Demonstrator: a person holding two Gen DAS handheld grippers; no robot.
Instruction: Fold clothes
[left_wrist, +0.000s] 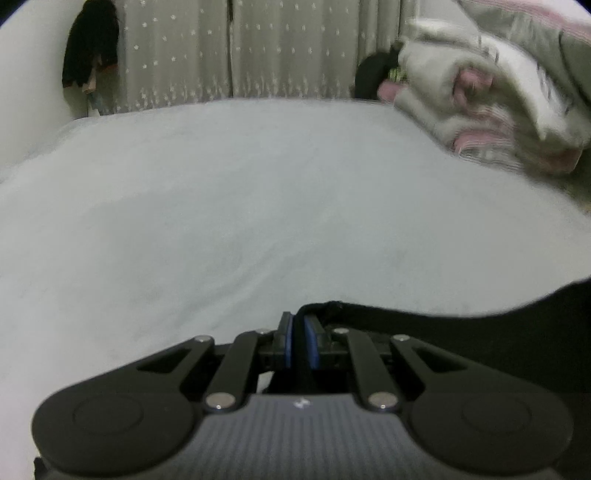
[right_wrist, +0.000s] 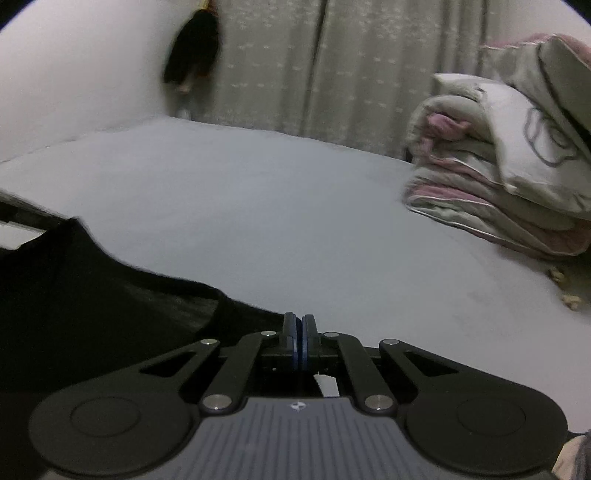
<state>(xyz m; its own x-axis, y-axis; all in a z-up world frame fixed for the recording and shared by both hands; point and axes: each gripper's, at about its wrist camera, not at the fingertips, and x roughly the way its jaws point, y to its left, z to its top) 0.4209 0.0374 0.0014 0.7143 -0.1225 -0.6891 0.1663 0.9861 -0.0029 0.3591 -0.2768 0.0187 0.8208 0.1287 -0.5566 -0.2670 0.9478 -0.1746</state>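
Note:
A black garment (left_wrist: 461, 321) stretches to the right of my left gripper (left_wrist: 300, 325), whose blue-padded jaws are shut on its edge. In the right wrist view the same black garment (right_wrist: 92, 295) hangs to the left of my right gripper (right_wrist: 300, 326), whose jaws are shut on its other edge. Both grippers hold the cloth a little above the grey bed sheet (left_wrist: 221, 203), which also shows in the right wrist view (right_wrist: 258, 203).
A folded grey and pink quilt with a pillow (left_wrist: 498, 103) lies at the bed's far right, also in the right wrist view (right_wrist: 509, 173). A starred curtain (left_wrist: 240, 51) hangs behind the bed. A dark item (left_wrist: 90, 44) hangs on the white wall at the left.

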